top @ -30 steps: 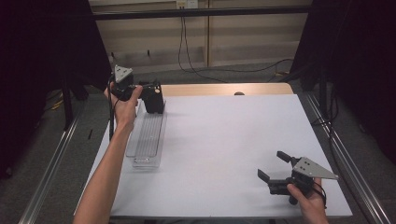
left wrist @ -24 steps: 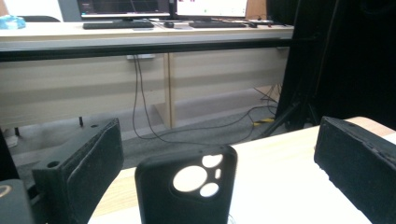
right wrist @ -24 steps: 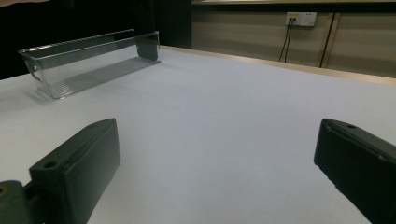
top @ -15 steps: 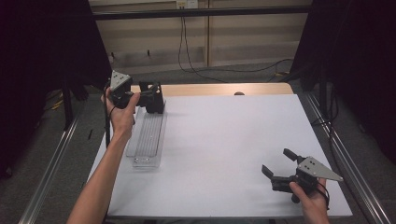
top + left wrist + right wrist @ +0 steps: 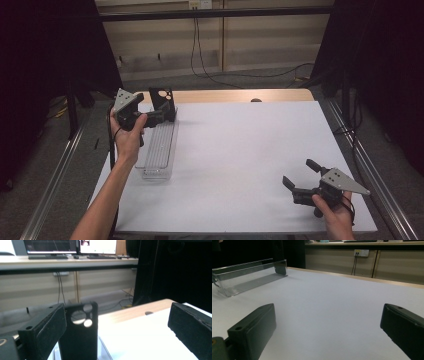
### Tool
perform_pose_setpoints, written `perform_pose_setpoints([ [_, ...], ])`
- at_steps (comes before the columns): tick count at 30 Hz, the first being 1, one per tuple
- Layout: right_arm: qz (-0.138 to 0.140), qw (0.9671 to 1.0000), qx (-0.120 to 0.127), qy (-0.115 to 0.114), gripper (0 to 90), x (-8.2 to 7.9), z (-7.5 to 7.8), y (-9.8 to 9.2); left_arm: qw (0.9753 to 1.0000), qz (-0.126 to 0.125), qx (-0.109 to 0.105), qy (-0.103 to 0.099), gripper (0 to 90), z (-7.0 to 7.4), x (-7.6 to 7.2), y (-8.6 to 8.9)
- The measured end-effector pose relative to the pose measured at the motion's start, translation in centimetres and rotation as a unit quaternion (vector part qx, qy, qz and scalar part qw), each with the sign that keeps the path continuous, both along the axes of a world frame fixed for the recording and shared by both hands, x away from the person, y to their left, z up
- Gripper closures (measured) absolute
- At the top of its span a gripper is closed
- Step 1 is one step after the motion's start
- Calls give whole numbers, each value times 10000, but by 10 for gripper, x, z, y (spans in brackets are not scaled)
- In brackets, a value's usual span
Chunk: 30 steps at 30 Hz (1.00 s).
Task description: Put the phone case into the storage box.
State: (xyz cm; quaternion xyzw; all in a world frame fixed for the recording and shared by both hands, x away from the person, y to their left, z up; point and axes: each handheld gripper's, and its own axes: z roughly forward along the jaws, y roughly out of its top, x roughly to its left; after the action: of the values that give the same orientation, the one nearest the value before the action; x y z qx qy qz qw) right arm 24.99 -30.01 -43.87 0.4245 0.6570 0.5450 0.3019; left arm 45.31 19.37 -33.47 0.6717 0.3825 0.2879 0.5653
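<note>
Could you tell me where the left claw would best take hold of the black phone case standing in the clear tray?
I would pinch the phone case across its thin flat faces, just under the camera cut-outs. It stands upright at the far end of the clear tray, so the bare upper half is free. The open left claw could come in level from its near side.

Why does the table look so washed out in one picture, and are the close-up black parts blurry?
In the left gripper view the white table glares bright while the phone case is a dark, soft silhouette; the left tool jaws are slightly blurred. In the right gripper view, lighting is even and the clear tray shows faint reflections. The high view has dark surroundings.
</note>
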Motion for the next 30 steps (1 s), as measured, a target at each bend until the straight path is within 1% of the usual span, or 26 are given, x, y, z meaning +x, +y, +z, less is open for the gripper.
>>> perform_pose_setpoints([
  [1,2,10000,2,2,1,0,0,0,10000,-5,27,-17,19,-2,-1,0],
  [5,8,10000,-2,9,1,0,0,-1,9999,-105,-19,32,24,-8,-5,-1],
  [6,11,10000,-18,-3,1,-1,0,-1,9999,-119,-95,43,24,-10,-6,-1],
  [9,-6,10000,-17,-23,1,-1,0,-1,9994,-273,-166,133,27,-12,-8,1],
  [10,-22,10000,-16,-17,1,-2,1,-2,9991,-302,-254,154,27,-13,-9,2],
  [11,-32,10000,6,-15,1,-2,1,-2,9990,-304,-282,154,28,-14,-10,2],
  [13,-53,10000,-3,-18,1,-2,1,-2,9990,-362,-250,118,30,-15,-14,2],
  [14,-52,10000,-8,-20,1,-2,1,-2,9990,-353,-252,73,30,-16,-17,2],
  [16,-53,10000,-1,-28,1,-2,1,-2,9993,-332,-162,9,28,-16,-24,2],
  [17,-41,10000,-20,-42,1,-2,2,-2,9993,-347,-157,11,25,-17,-26,3],
  [20,-33,10000,-31,-51,1,-3,2,0,9989,-413,-206,23,21,-19,-34,5],
  [21,-27,10000,-39,-61,1,-3,3,0,9986,-465,-261,45,17,-19,-36,6],
  [23,-24,10000,-63,-67,1,-3,3,0,9985,-490,-248,65,16,-21,-40,8],
  [25,-29,10000,-54,-70,1,-3,3,1,9975,-637,-304,25,9,-22,-44,9],
  [27,-25,10000,-62,-72,1,-3,3,1,9978,-584,-303,-14,10,-22,-49,10],
  [30,-24,10000,-57,-65,1,-3,3,1,9979,-588,-277,-55,19,-22,-55,10],
])
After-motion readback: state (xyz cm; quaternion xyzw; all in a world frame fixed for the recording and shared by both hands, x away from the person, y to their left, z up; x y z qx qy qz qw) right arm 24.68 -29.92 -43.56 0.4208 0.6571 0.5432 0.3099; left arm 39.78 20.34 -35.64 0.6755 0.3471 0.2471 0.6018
